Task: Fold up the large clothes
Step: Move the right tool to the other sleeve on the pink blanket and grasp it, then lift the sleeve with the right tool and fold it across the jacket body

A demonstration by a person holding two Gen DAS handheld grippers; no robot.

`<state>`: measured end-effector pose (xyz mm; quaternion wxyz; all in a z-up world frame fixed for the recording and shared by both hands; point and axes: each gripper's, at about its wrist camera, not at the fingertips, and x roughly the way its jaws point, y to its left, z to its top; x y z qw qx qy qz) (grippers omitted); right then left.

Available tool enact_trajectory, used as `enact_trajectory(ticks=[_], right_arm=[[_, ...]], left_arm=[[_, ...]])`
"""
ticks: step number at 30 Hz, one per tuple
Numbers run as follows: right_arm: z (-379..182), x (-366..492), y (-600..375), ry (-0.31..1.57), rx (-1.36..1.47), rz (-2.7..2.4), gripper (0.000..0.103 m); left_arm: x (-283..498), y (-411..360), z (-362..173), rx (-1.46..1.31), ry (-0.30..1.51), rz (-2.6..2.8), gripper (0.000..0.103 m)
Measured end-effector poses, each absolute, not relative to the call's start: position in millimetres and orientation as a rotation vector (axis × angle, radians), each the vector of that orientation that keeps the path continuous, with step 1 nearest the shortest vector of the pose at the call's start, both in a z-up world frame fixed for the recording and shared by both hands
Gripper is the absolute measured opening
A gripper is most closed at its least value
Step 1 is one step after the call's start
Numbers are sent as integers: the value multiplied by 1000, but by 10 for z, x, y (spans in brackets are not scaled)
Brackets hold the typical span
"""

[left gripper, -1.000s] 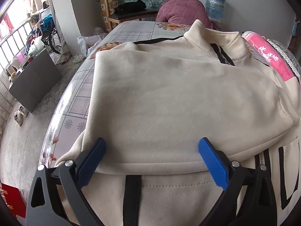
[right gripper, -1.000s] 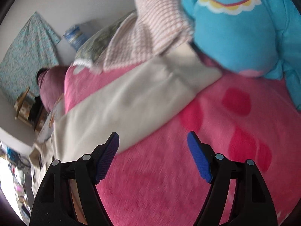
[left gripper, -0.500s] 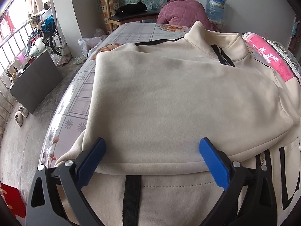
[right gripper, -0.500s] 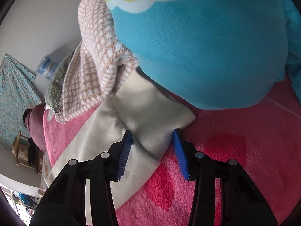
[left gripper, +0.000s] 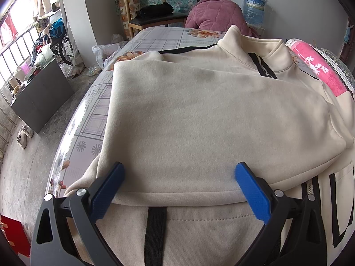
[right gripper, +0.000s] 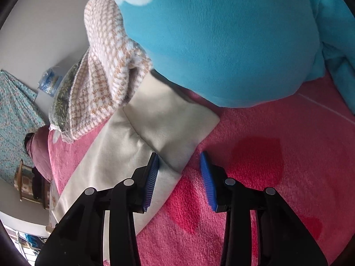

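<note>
Right gripper closing around one cream sleeve cuff.

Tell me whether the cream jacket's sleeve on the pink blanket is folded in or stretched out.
Stretched out: the sleeve lies flat and straight across the pink blanket, its cuff reaching the blue plush, not yet folded in.
</note>
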<state>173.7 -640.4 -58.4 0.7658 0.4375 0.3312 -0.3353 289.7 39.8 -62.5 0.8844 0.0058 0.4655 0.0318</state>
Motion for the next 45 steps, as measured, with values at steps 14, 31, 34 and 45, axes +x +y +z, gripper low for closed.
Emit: enact_trajectory(ticks=[14,31,34,45], right_arm=[[141,1862,-5943,602,738,-716,10],[1694,2546,-3240,367,282,-53,8],[1667,2750,-2806,381,282,69,7],[753,3454,-1215,637,169,397,7]], left_arm=[[2927,400,-615,10,990,68,99],[2916,440,-612,-3,992,39,99],[2880,530,-537,-67,986,15,98],[2401,1022,-89,-171,868,-43,90]])
